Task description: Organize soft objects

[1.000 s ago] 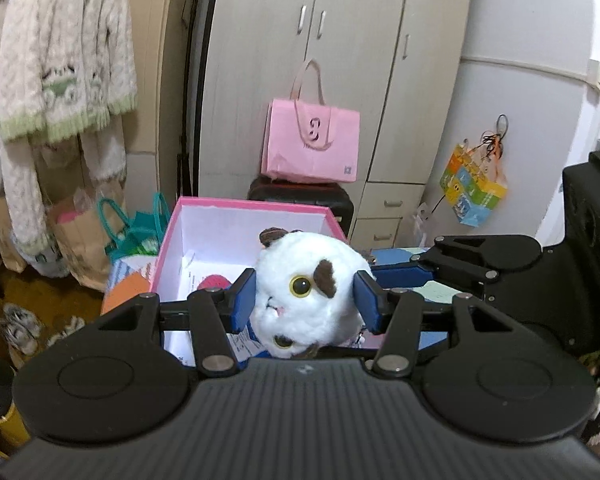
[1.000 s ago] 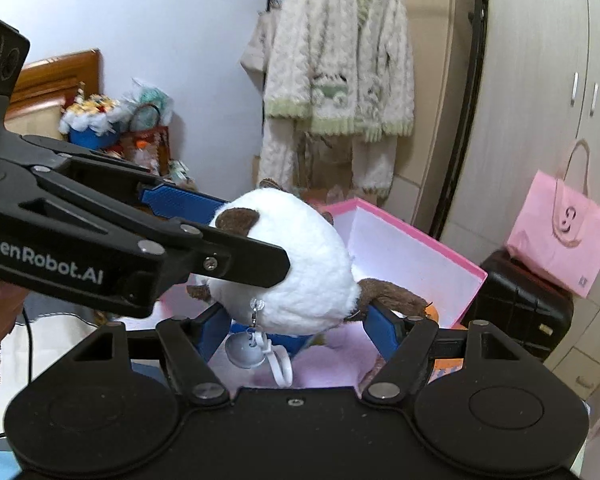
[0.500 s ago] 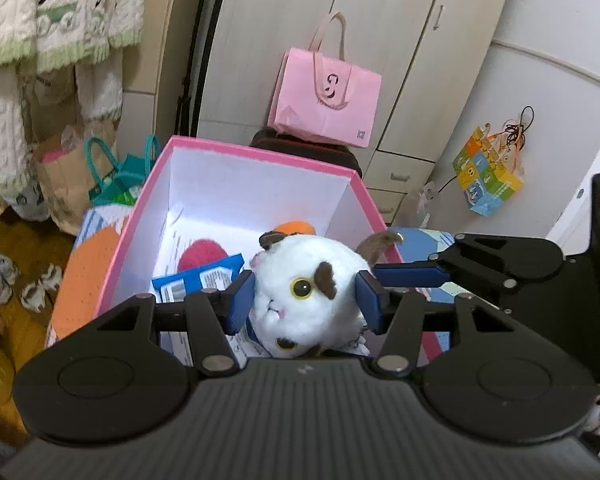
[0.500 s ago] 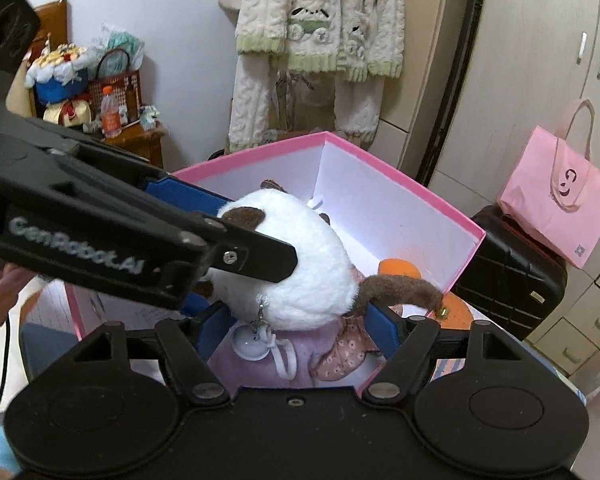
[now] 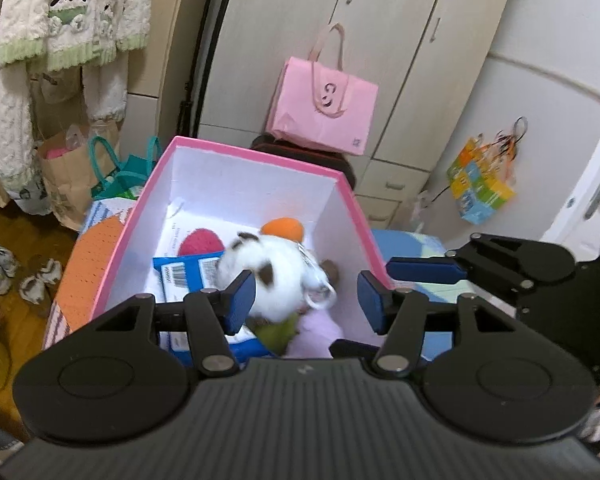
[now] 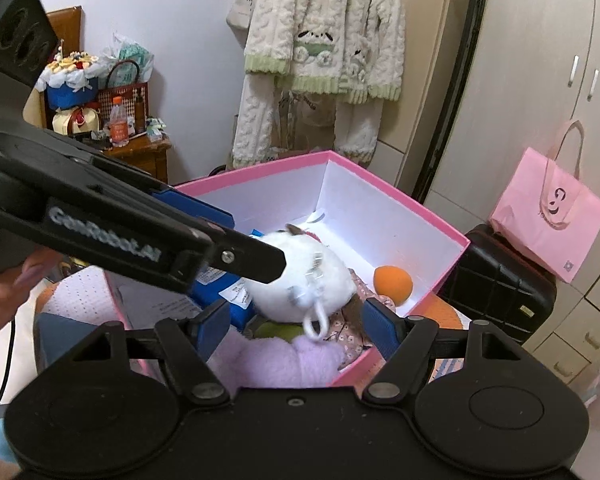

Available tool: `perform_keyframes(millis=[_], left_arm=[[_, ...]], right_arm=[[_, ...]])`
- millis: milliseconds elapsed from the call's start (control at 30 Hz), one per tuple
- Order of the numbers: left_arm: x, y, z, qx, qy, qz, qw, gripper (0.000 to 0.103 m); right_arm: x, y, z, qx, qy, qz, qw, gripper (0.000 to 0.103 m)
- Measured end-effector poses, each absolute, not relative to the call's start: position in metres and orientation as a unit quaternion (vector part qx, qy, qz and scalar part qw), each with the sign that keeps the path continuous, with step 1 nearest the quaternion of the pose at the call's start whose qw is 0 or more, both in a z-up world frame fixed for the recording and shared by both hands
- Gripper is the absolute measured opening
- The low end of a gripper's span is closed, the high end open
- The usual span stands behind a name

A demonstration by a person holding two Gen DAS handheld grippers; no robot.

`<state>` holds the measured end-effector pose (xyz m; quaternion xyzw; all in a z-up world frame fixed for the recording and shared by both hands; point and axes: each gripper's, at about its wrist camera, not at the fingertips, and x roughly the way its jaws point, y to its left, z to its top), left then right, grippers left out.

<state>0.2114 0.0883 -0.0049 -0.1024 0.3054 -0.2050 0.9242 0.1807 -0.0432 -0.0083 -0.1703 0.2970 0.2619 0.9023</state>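
Blurred white plush partly hides behind left claw.

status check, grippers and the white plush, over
Left gripper open, jaws just widened, nothing clamped. Right gripper open, empty. White plush released, blurred, inside pink box atop other soft things. Nothing blocking.

A round white plush toy with brown patches lies, blurred, inside the pink box.

White "GenRobot.AI" lettering is showing on the left claw arm; a barcode label is sitting on the blue packet, digits unreadable.
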Motion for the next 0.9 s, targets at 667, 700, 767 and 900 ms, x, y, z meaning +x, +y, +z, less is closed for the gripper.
perform_keyframes(millis=[667,700,767,900], left_arm=[[0.139,0.078,0.027,-0.052,0.276,-0.180,0.943,0.068],[0.136,0.077,0.029,-0.049,0.277,-0.178,0.943,0.069],[0.130,0.077,0.030,-0.047,0.280,-0.171,0.943,0.072],[0.117,0.078,0.033,-0.040,0.283,-0.172,0.943,0.077]], right_arm=[[0.115,-0.070,0.014,-0.156,0.252,0.244,0.923,0.078],[0.112,-0.072,0.015,-0.156,0.251,0.243,0.924,0.080],[0.106,-0.074,0.018,-0.156,0.245,0.242,0.926,0.084],[0.095,-0.081,0.021,-0.144,0.238,0.239,0.930,0.084]])
